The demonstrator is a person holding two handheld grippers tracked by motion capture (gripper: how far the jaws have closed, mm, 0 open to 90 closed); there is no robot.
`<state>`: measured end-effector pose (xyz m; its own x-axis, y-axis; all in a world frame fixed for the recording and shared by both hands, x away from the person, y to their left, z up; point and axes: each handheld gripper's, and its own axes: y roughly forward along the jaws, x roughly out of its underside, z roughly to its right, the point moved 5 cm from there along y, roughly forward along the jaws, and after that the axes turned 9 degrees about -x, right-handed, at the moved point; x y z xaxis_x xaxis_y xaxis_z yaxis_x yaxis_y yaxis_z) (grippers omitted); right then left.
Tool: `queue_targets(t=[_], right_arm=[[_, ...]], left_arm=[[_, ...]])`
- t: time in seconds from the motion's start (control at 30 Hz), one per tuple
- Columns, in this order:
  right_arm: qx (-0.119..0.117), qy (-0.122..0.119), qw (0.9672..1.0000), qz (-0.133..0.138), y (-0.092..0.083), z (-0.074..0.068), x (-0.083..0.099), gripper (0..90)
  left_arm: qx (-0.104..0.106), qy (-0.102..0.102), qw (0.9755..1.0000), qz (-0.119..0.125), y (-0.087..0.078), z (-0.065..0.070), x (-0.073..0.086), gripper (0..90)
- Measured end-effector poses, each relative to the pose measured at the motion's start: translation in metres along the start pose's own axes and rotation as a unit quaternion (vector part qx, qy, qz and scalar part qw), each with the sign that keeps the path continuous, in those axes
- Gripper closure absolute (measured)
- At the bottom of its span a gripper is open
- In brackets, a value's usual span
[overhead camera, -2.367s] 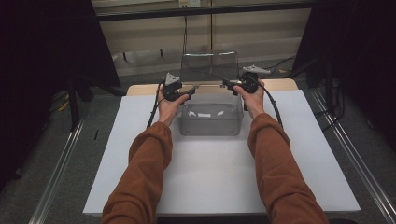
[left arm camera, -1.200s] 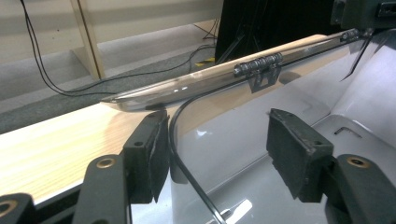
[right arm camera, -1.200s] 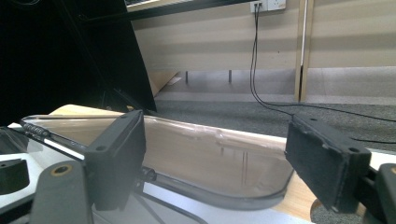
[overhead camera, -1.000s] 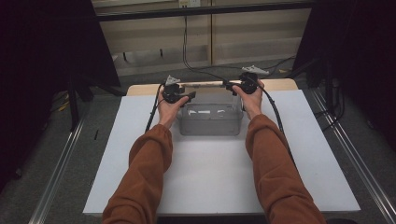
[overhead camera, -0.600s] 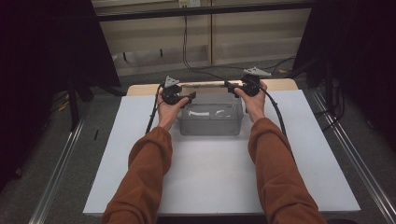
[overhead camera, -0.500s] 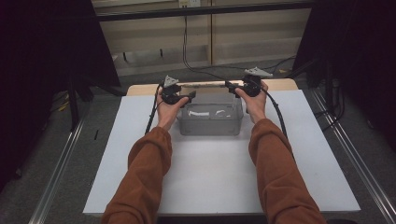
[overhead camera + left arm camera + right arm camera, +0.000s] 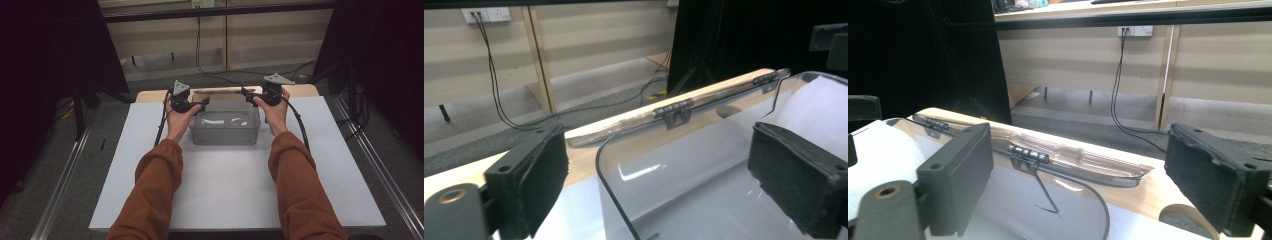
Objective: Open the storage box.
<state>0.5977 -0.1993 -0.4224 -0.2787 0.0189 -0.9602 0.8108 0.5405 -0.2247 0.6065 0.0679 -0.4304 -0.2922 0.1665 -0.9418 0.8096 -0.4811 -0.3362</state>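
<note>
A clear plastic box [image 7: 225, 131] stands at the back of the white board [image 7: 225, 195]. Its hinged lid [image 7: 225, 93] lies folded back behind it on the wooden table edge. My left gripper [image 7: 204, 103] hovers at the box's back left corner. Its jaws have just been opening, and the box's clear rim [image 7: 600, 150] stands between them untouched. My right gripper [image 7: 245, 91] is at the back right corner, its jaws also just widening, with nothing pressed. In the gripper views, black hinges [image 7: 672, 109] [image 7: 1028, 153] join box and lid [image 7: 1083, 162].
The wooden tabletop [image 7: 305, 91] shows beyond the board. Cables [image 7: 200, 55] hang from a wall socket behind. Metal rails [image 7: 65, 180] run along the floor on both sides. Dark curtains flank the table.
The lid, upright between the grippers earlier, has swung down behind the box. Both grippers have let go of it and drawn slightly apart and up.
</note>
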Motion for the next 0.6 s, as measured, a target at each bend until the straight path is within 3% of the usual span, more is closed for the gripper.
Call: queue_targets(t=[0.13, 0.23, 0.47, 0.6], right_arm=[[-0.001, -0.009, 1.0000, 0.001, -0.002, -0.004, -0.001, 9.2], [-0.007, -0.014, 0.9999, 0.004, -0.005, -0.007, -0.002, 8.5], [-0.006, -0.028, 0.9995, 0.010, -0.014, -0.012, -0.008, 5.0], [-0.009, -0.039, 0.9991, 0.013, -0.019, -0.017, -0.009, 4.1]], left_arm=[[0.000, 0.004, 1.0000, -0.004, -0.002, 0.002, 0.002, 4.1], [0.003, -0.002, 1.0000, 0.007, -0.007, 0.003, -0.001, 4.5], [0.007, 0.010, 0.9996, 0.024, -0.021, 0.005, -0.008, 3.7], [0.006, 0.003, 0.9994, 0.034, -0.027, 0.005, -0.009, 2.8]])
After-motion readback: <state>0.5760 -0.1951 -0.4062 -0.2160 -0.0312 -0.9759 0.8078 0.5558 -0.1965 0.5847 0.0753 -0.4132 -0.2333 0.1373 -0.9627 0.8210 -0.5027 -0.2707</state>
